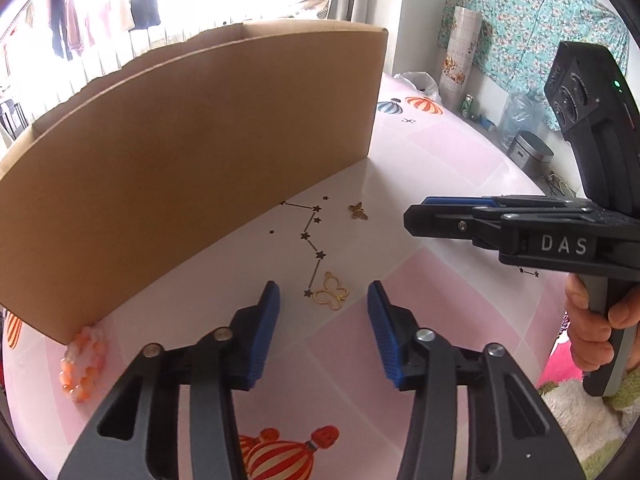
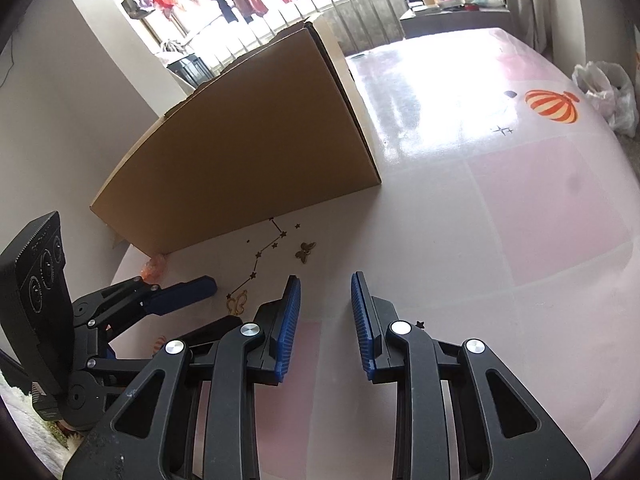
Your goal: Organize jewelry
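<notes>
A gold outline butterfly pendant (image 1: 331, 296) (image 2: 237, 302) lies on the pink tablecloth (image 1: 432, 152), just ahead of and between the tips of my left gripper (image 1: 324, 292) (image 2: 218, 304). The blue pads stand apart and do not touch it, so this gripper is open. A smaller bronze butterfly charm (image 1: 358, 211) (image 2: 305, 251) lies farther off, near the cardboard box (image 1: 192, 152) (image 2: 248, 160). An orange bead bracelet (image 1: 84, 360) (image 2: 154, 268) rests at the box's near corner. My right gripper (image 2: 326, 280) (image 1: 416, 214) hovers to the right, open with nothing between its pads.
The tall cardboard box walls off the left and back. A hand (image 1: 592, 332) holds the right gripper's handle. A white plastic bag (image 1: 420, 82) (image 2: 608, 92) sits at the table's far edge. A printed roll (image 1: 460, 52) and a silver pot (image 1: 530, 152) stand beyond the table.
</notes>
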A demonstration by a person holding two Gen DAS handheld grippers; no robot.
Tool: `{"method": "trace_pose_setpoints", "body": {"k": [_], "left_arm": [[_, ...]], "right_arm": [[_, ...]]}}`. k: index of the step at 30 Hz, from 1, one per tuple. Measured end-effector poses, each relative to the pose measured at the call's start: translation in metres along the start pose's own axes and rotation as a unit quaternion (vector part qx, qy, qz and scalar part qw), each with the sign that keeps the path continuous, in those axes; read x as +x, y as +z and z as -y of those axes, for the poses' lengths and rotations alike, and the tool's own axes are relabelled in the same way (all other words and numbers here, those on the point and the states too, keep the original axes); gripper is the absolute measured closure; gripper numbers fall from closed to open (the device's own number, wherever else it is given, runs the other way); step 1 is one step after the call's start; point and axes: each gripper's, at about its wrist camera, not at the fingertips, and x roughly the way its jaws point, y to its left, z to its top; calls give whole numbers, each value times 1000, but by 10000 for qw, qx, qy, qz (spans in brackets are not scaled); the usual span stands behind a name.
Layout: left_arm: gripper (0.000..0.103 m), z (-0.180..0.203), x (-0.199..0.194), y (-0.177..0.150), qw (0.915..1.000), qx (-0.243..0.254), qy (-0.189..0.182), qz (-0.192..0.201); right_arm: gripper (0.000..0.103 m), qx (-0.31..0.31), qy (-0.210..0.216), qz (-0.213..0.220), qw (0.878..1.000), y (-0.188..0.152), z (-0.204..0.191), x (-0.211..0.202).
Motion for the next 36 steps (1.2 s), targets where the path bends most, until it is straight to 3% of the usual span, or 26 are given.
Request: {"method": "trace_pose_setpoints", "body": {"k": [10,24,36], "left_arm": [[89,18,5,3,9993,330,174,-31],[90,13,-10,-5,9995,275,122,110],[90,-13,-26,-19,9993,-105,273,247]], "right_arm": [[77,81,104,71,9999,-1,4,-3],[76,-12,-77,17,10000,6,4,-8],[75,-968,-344,-127,9946,29,-36,17]]}}
